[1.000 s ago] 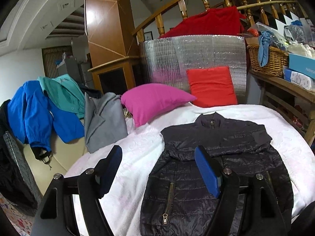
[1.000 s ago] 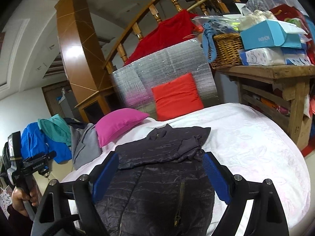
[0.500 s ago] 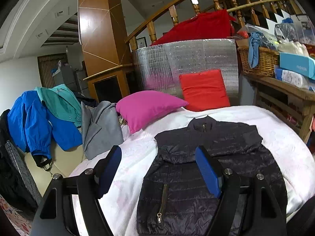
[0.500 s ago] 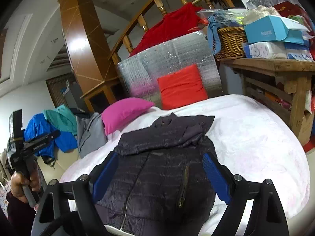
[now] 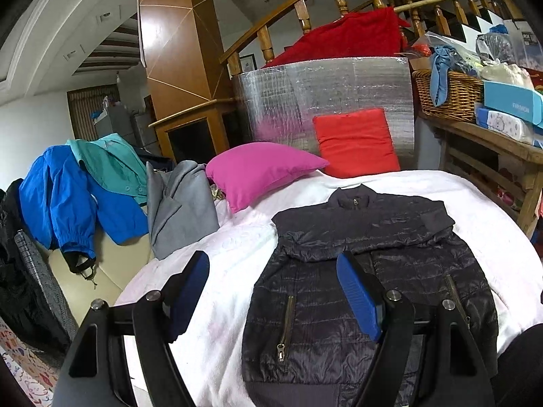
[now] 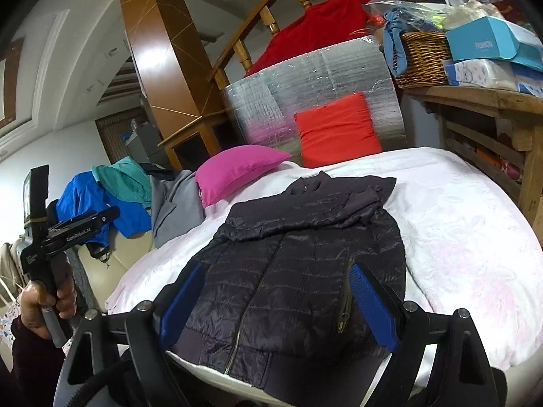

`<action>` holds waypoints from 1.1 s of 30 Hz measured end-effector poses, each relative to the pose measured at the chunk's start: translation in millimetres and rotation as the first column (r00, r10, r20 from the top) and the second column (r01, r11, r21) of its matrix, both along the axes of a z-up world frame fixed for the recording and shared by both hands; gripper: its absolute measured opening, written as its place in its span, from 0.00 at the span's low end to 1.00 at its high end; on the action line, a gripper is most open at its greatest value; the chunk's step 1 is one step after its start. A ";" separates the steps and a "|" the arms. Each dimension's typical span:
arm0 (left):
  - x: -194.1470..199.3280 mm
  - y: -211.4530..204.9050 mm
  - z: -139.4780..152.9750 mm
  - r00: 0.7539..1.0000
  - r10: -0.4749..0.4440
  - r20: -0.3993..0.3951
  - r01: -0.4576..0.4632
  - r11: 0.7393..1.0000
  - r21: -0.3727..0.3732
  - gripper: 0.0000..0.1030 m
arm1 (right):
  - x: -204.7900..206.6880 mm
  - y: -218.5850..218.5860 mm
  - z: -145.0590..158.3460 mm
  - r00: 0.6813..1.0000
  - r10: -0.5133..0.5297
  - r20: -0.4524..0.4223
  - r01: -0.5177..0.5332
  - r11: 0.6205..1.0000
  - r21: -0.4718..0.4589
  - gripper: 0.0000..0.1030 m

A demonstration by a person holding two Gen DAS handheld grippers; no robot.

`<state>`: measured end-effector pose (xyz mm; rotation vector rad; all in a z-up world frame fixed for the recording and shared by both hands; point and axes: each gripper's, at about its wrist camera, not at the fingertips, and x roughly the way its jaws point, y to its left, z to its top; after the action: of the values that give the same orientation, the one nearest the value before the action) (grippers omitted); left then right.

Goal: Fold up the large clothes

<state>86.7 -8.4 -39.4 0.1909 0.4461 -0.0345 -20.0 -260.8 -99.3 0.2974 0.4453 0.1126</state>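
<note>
A black quilted jacket [image 5: 366, 264] lies front-up on the white bed cover [image 5: 237, 247], both sleeves folded across its chest. It also shows in the right wrist view [image 6: 305, 257]. My left gripper [image 5: 271, 291] is open and empty, held above the jacket's lower left side. My right gripper [image 6: 275, 302] is open and empty, held above the jacket's hem near the bed's front edge. The left gripper also shows in a hand at the far left of the right wrist view [image 6: 68, 227].
A pink pillow [image 5: 261, 173] and a red cushion [image 5: 356, 142] lie at the bed's far end before a silver panel [image 5: 325, 101]. Grey [image 5: 180, 207], blue [image 5: 71, 200] and teal [image 5: 108, 166] garments hang left. A wooden shelf [image 5: 488, 142] with a basket [image 5: 448, 91] stands right.
Both grippers have drawn back toward the bed's front edge and risen a little, so more of the jacket's lower part shows. The jacket has not moved.
</note>
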 end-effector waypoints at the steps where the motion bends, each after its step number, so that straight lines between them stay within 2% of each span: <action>1: -1.6 0.9 -0.1 1.000 0.002 0.003 -0.002 1.000 0.002 0.76 | -2.3 0.4 -1.0 1.000 0.001 -0.001 -0.001 1.000 0.002 0.87; 14: -5.6 9.0 -13.1 1.000 0.021 -0.017 -0.020 0.999 0.036 0.76 | -14.7 -0.4 -9.1 0.999 -0.019 -0.028 0.019 1.000 -0.009 0.87; 17: -6.8 14.3 -24.8 0.999 0.020 -0.044 -0.018 0.998 0.062 0.76 | -14.8 -2.0 -16.2 0.998 -0.023 -0.059 0.023 1.000 -0.008 0.87; 20: -6.1 27.8 -47.4 0.994 0.034 -0.107 -0.025 0.996 0.091 0.80 | -15.5 -5.5 -25.5 0.995 -0.030 -0.100 0.029 1.000 -0.008 0.87; 24: -4.0 58.4 -84.1 0.975 0.068 -0.212 -0.049 0.994 0.098 0.81 | -15.7 -22.1 -51.3 0.979 -0.074 -0.190 0.076 0.997 0.002 0.87; 28: 3.6 89.9 -121.2 0.935 0.089 -0.344 -0.070 0.995 0.069 0.81 | -10.7 -44.8 -82.9 0.950 -0.133 -0.282 0.149 0.988 0.037 0.87; 33: 15.4 113.1 -147.9 0.894 0.086 -0.440 -0.091 0.996 0.011 0.81 | 3.7 -61.5 -113.1 0.920 -0.125 -0.371 0.188 0.973 0.137 0.87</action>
<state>102.1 104.7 -187.3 0.1514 0.9086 0.0106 -16.3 -322.3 -212.4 0.5255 0.7770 -0.0644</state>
